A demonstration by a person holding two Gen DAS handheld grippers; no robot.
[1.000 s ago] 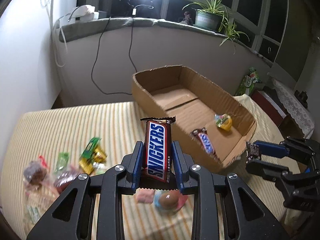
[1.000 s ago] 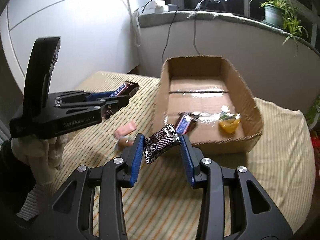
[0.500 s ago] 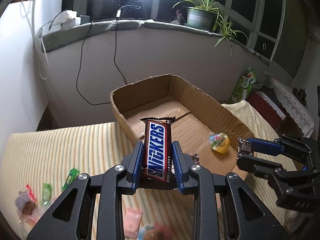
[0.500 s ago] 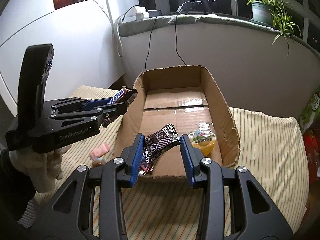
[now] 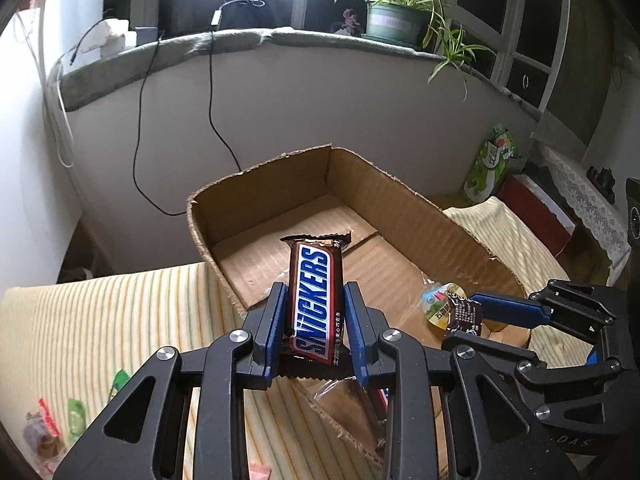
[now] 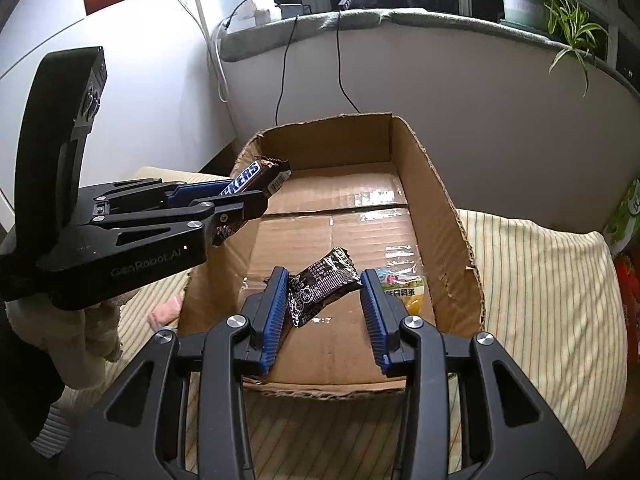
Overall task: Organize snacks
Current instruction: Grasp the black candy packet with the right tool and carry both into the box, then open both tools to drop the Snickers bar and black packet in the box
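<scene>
My left gripper (image 5: pixel 315 312) is shut on a brown Snickers bar (image 5: pixel 316 300), held upright over the near left wall of the open cardboard box (image 5: pixel 256 176). The bar also shows in the right wrist view (image 6: pixel 250 180). My right gripper (image 6: pixel 325 292) is shut on a small black snack packet (image 6: pixel 322 286), held over the near end of the box (image 6: pixel 436 200). A yellow jelly cup (image 6: pixel 404 288) lies on the box floor just past the packet, and shows in the left wrist view (image 5: pixel 438 304).
The box sits on a striped yellow cloth (image 5: pixel 100 312). Loose wrapped candies (image 5: pixel 76 416) lie at its left. A pink sweet (image 6: pixel 166 312) lies by the box. Cables hang on the wall behind; a potted plant (image 5: pixel 394 20) stands on the sill.
Both grippers have moved forward with their snacks and are now over the box; the box looms larger and the loose candies have slid to the frame's edge.
</scene>
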